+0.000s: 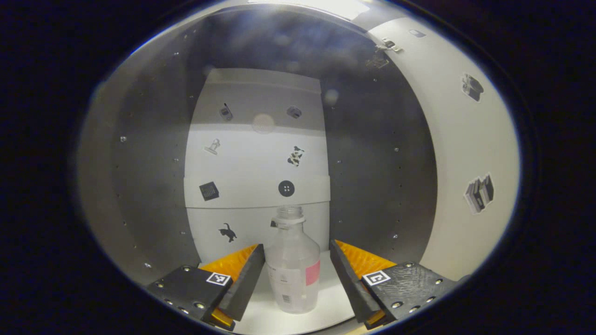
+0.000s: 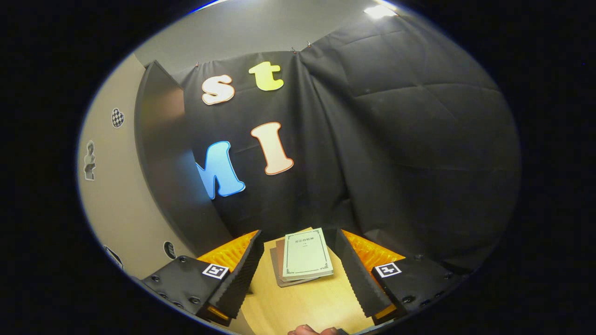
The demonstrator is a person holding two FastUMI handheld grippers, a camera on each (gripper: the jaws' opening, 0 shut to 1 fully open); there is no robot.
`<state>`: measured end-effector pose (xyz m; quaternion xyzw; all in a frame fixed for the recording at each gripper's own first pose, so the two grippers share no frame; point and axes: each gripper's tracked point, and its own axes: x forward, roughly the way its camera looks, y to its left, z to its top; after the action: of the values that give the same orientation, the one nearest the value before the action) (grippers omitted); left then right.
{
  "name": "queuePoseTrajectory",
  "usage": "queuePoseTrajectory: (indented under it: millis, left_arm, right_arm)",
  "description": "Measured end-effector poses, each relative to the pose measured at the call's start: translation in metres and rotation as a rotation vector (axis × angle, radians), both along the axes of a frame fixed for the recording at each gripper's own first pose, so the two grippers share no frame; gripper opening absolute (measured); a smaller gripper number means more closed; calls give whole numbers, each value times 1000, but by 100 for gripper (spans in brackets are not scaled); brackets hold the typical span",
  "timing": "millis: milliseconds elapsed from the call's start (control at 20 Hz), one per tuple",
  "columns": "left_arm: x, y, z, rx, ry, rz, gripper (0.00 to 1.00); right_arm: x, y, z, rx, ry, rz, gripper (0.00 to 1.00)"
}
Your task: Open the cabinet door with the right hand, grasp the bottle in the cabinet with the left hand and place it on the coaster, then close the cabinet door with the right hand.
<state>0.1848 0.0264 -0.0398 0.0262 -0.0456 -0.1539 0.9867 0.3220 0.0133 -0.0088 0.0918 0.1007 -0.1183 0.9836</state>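
A clear plastic bottle (image 1: pixel 294 263) with a pink-and-white label and no cap stands upright on the white floor of the cabinet (image 1: pixel 260 167). My left gripper (image 1: pixel 296 274) is open and reaches into the cabinet, with the bottle standing between its two fingers and a small gap on each side. The cabinet door (image 2: pixel 172 186) stands open, its dark inner face seen at the left of the right gripper view. My right gripper (image 2: pixel 298 274) is open with nothing between its fingers, hanging over the wooden table (image 2: pixel 307 302).
The cabinet's white back wall carries several small stickers, and its dark side walls close in on both sides of my left gripper. A stack of books (image 2: pixel 302 258) lies on the table ahead of my right gripper. A fingertip (image 2: pixel 309 330) shows at the bottom edge.
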Motion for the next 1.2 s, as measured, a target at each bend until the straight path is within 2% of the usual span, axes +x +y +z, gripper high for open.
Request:
queuePoseTrajectory:
  millis: [400, 450, 550, 1200]
  left_arm:
    - [-2, 2, -6, -5, 32, 7, 86]
    - [-8, 4, -3, -18, 29, 9, 84]
    - [2, -1, -6, -29, 28, 3, 74]
    - [-21, -4, 6, -19, -29, -65, 72]
  right_arm:
    - [-4, -2, -6, -12, 27, -28, 98]
    - [-5, 0, -5, -15, 31, -26, 98]
    - [-8, 3, -1, -37, 25, -29, 98]
    - [-60, 18, 5, -69, 13, -97, 98]
